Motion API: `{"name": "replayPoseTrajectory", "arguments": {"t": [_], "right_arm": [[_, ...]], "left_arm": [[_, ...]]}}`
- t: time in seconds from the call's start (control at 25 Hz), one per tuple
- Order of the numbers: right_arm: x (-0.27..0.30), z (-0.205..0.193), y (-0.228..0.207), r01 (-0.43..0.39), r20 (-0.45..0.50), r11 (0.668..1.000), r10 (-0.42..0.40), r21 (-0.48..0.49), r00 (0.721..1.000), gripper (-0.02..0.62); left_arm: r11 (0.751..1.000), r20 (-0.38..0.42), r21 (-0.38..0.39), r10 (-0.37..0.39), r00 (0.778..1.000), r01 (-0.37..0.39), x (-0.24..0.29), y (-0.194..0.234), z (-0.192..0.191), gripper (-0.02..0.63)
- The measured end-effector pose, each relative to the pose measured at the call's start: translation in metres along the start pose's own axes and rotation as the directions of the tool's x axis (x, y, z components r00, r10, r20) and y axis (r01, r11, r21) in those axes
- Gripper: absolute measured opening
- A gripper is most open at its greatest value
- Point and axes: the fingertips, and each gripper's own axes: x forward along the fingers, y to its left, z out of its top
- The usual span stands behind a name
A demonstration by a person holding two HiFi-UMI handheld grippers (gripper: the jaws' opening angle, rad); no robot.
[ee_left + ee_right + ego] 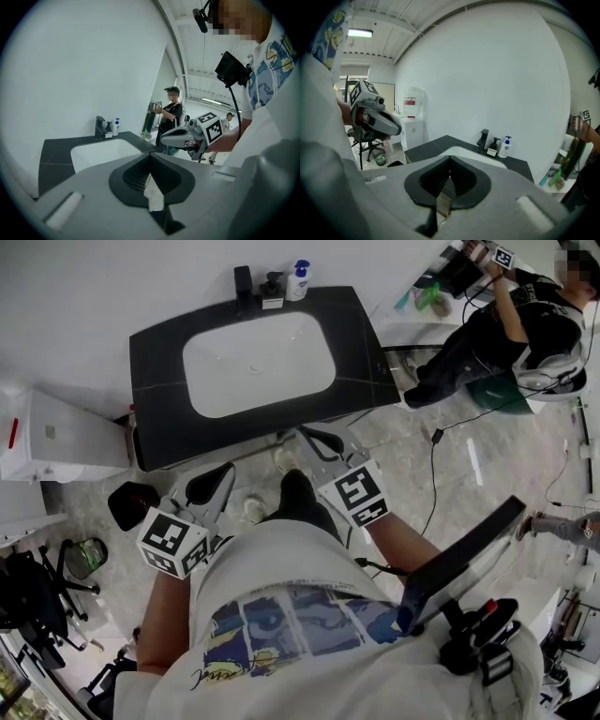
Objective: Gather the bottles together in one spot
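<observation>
Standing square to the black table (157,390) in the head view, the person is holding both tools low, short of its front edge. The left gripper (221,474) and the right gripper (307,433) are both pointing toward the sink (258,364), and neither is carrying anything. At the table's back edge, well apart from both grippers, the white pump bottle (298,281) is standing upright just beside the dark pump bottle (273,289), with the tap (243,283) on that one's other side.

Looking through the left gripper view, the left gripper (150,165) is showing its jaws pressed together with nothing between them. Beyond them the white pump bottle (115,127) and the dark pump bottle (108,129) are standing side by side past the sink, and the right gripper (163,139) is hovering off to the right.

Looking through the right gripper view, the right gripper (449,177) is likewise closed tight on nothing. The white pump bottle (504,147) and the dark pump bottle (493,146) are standing at the table's far rim next to the tap (483,139).

Judging by this, the two bottles on the table are already sitting in one spot, so I am reading the scene two ways. Either the gathering is done and the hands are hanging back, or more bottles are waiting somewhere I am not seeing. Any pick-up from here would be calling for the jaws to part before reaching a bottle, and for a long reach across the sink.
</observation>
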Motion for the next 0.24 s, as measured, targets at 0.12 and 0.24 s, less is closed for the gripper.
{"name": "replayPoseTrajectory", "arguments": {"t": [0.12, 0.24], "right_arm": [[-0.0010, -0.0012, 0.0008, -0.003, 0.001, 1.000, 0.003, 0.003, 1.000, 0.000], [-0.0025, -0.0012, -0.0013, -0.001, 0.002, 1.000, 0.001, 0.001, 1.000, 0.000]], "left_arm": [[1.000, -0.007, -0.003, 0.000, 1.000, 0.000, 0.0015, -0.0017, -0.0025, 0.003], [1.000, -0.008, -0.002, -0.004, 1.000, 0.004, 0.0046, -0.0040, -0.0023, 0.003]]}}
